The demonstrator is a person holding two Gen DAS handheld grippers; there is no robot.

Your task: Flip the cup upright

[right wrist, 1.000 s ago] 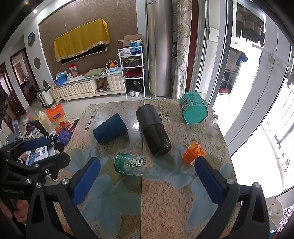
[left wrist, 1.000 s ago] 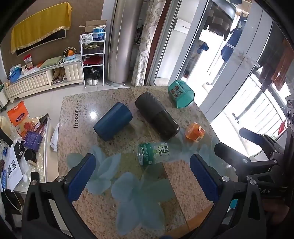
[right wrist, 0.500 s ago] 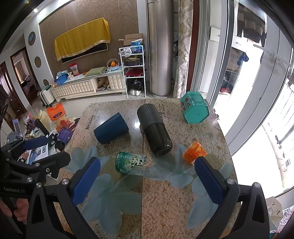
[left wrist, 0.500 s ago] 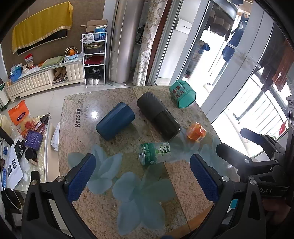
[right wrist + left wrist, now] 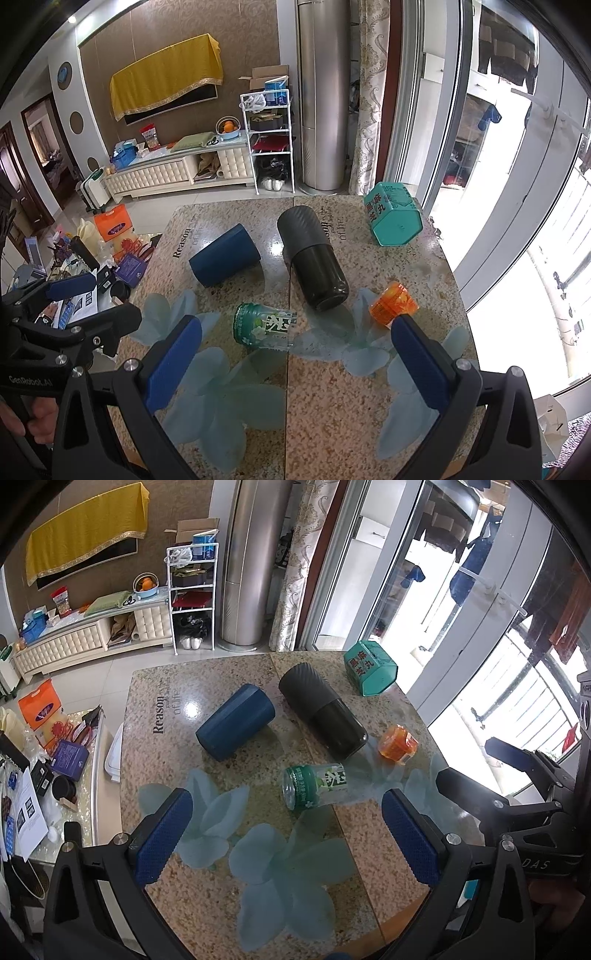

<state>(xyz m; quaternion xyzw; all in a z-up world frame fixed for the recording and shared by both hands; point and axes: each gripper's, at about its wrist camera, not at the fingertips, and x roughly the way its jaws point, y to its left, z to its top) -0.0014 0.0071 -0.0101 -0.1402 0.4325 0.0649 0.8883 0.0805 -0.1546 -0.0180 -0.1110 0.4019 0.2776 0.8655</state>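
1. A living room with a white sideboard, a wire shelf and tall glass doors lies behind a speckled stone table [image 5: 229,897] printed with pale blue flowers.
2. Five containers lie tipped over on it: a blue cup [image 5: 236,722], a black ribbed flask [image 5: 321,710], a teal hexagonal tin [image 5: 369,672], a small orange jar [image 5: 398,744] and a green-labelled clear cup [image 5: 316,786] nearest the cameras.
3. The left gripper [image 5: 284,836] and the right gripper [image 5: 295,363] both hover above the near edge, jaws wide apart and holding nothing.
4. The step in hand looks like the approach; no cup has been touched yet.
5. Which cup is meant cannot be told for sure; the green-labelled one lies closest, between the spread jaws in both views.
6. It lies on its side, long axis roughly left to right across the table, one end facing left and a little toward the cameras.
7. The blue cup's long axis runs diagonally, near-left to far-right.
8. The next move probably calls for lowering one gripper, closing across the body, then rotating it to stand.
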